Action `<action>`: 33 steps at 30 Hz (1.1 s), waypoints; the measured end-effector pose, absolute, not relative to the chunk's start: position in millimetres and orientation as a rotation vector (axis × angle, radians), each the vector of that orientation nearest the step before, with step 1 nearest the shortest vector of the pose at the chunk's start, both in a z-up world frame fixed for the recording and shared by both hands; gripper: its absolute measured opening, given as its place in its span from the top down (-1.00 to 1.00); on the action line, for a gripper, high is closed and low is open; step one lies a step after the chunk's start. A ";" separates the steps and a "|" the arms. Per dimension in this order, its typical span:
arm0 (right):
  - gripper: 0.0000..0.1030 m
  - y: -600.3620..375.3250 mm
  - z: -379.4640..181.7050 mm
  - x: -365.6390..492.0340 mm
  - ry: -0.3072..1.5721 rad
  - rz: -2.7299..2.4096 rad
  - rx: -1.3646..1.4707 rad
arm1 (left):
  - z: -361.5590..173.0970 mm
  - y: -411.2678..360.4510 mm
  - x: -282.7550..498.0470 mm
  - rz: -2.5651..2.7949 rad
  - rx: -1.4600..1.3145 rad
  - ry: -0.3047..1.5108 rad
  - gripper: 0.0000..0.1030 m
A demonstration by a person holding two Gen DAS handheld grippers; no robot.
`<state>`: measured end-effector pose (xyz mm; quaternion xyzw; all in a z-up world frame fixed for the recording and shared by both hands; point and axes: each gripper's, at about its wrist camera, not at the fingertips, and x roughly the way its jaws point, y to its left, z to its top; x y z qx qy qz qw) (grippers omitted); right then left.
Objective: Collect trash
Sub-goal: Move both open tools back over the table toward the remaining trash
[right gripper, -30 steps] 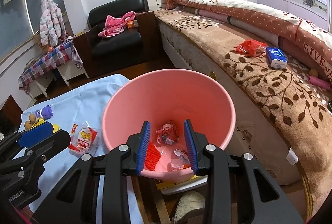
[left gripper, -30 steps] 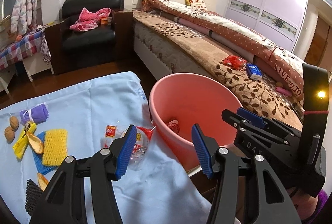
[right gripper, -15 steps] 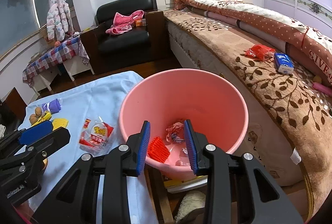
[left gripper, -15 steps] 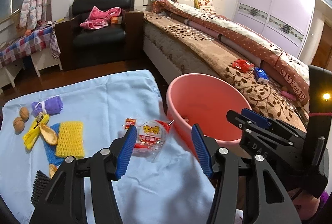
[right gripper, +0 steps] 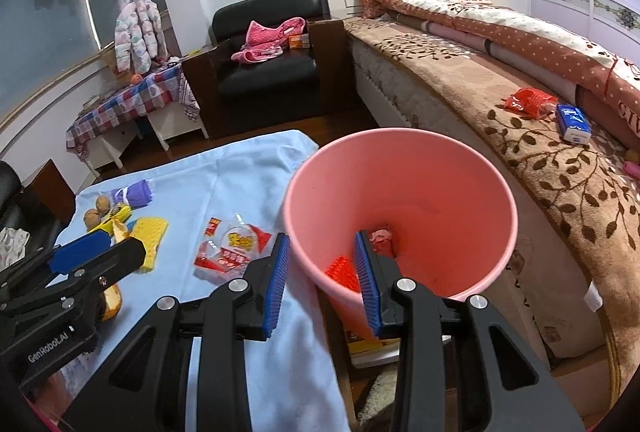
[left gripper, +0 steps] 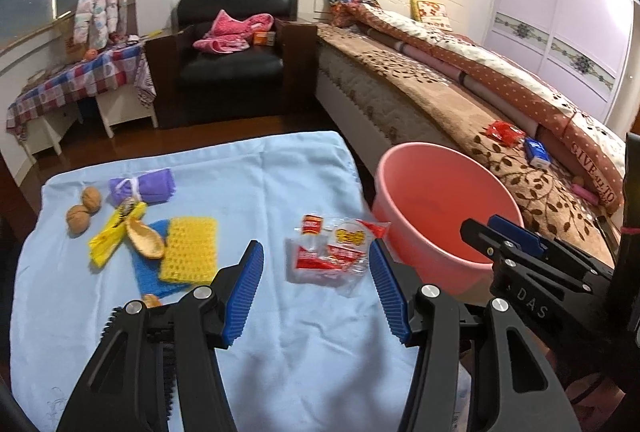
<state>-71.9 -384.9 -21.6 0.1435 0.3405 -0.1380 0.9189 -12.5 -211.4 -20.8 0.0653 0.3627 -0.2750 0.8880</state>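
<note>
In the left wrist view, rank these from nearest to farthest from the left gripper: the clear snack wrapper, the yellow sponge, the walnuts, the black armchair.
From the left gripper:
1. Clear snack wrapper, just ahead between the fingers.
2. Yellow sponge, ahead to the left.
3. Walnuts, far left on the blue cloth.
4. Black armchair, across the room.

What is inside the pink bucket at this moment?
In the pink bucket lie a red mesh piece and a crumpled red-white wrapper. The right tongs cover part of the bottom.
</note>
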 end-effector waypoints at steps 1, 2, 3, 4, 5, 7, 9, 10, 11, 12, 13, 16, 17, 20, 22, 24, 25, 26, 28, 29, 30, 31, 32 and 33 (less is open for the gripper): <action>0.33 -383.0 -21.8 -71.4 0.703 -0.278 0.296 | -19.8 -209.4 -12.0 -0.565 0.134 0.752 -0.06; 0.33 -381.7 -21.8 -71.0 0.705 -0.275 0.296 | -19.2 -207.2 -12.2 -0.559 0.132 0.750 -0.06; 0.33 -379.9 -21.7 -70.6 0.707 -0.271 0.295 | -18.4 -203.9 -11.8 -0.553 0.127 0.750 -0.06; 0.33 -377.7 -21.6 -70.1 0.708 -0.267 0.293 | -18.4 -202.0 -11.7 -0.549 0.124 0.750 -0.06; 0.33 -376.1 -21.5 -69.7 0.709 -0.264 0.290 | -18.0 -199.7 -11.3 -0.544 0.121 0.750 -0.06; 0.33 -372.2 -20.9 -68.8 0.711 -0.258 0.284 | -17.9 -194.6 -10.6 -0.533 0.114 0.750 -0.06; 0.33 -368.1 -20.7 -68.0 0.713 -0.253 0.279 | -17.8 -190.4 -10.1 -0.524 0.108 0.752 -0.06; 0.33 -366.1 -20.7 -67.8 0.714 -0.251 0.277 | -17.7 -188.4 -9.9 -0.520 0.104 0.752 -0.06; 0.33 -364.7 -20.7 -67.3 0.715 -0.249 0.275 | -17.6 -185.8 -9.4 -0.516 0.100 0.753 -0.06; 0.33 -363.2 -20.6 -66.9 0.716 -0.247 0.272 | -17.6 -184.1 -9.5 -0.512 0.097 0.752 -0.06; 0.33 -361.1 -20.5 -66.3 0.718 -0.245 0.269 | -17.7 -182.0 -9.2 -0.509 0.094 0.752 -0.06; 0.33 -355.2 -19.9 -64.9 0.720 -0.238 0.261 | -17.7 -176.8 -8.3 -0.498 0.084 0.753 -0.06; 0.33 -353.9 -19.8 -64.4 0.721 -0.236 0.258 | -17.9 -175.0 -7.8 -0.495 0.082 0.753 -0.06; 0.33 -349.1 -19.5 -63.6 0.724 -0.228 0.251 | -18.4 -169.6 -7.0 -0.484 0.075 0.754 -0.06; 0.33 -346.0 -19.7 -62.4 0.727 -0.223 0.246 | -19.0 -165.6 -5.9 -0.477 0.071 0.755 -0.06; 0.33 -343.1 -19.9 -61.7 0.729 -0.218 0.241 | -19.7 -161.6 -4.9 -0.468 0.066 0.756 -0.06; 0.33 -341.3 -19.9 -61.2 0.730 -0.215 0.238 | -20.0 -159.7 -4.4 -0.463 0.063 0.756 -0.06; 0.33 -339.8 -19.9 -60.5 0.731 -0.212 0.237 | -20.3 -157.5 -3.8 -0.458 0.059 0.758 -0.06; 0.33 -337.3 -19.8 -59.7 0.732 -0.206 0.235 | -20.6 -153.9 -2.3 -0.452 0.053 0.759 -0.06; 0.33 -336.2 -19.9 -59.4 0.732 -0.204 0.235 | -20.8 -152.7 -1.9 -0.448 0.051 0.760 -0.06; 0.33 -335.3 -20.0 -58.9 0.733 -0.201 0.235 | -21.1 -150.7 -1.4 -0.443 0.048 0.760 -0.06; 0.33 -333.7 -20.1 -58.5 0.734 -0.197 0.235 | -21.4 -149.3 -0.8 -0.441 0.046 0.761 -0.06; 0.33 -332.7 -20.2 -57.9 0.735 -0.195 0.235 | -21.8 -147.4 -0.4 -0.437 0.043 0.762 -0.06; 0.33 -331.2 -20.4 -57.5 0.737 -0.192 0.234 | -22.2 -146.0 0.0 -0.435 0.041 0.764 -0.06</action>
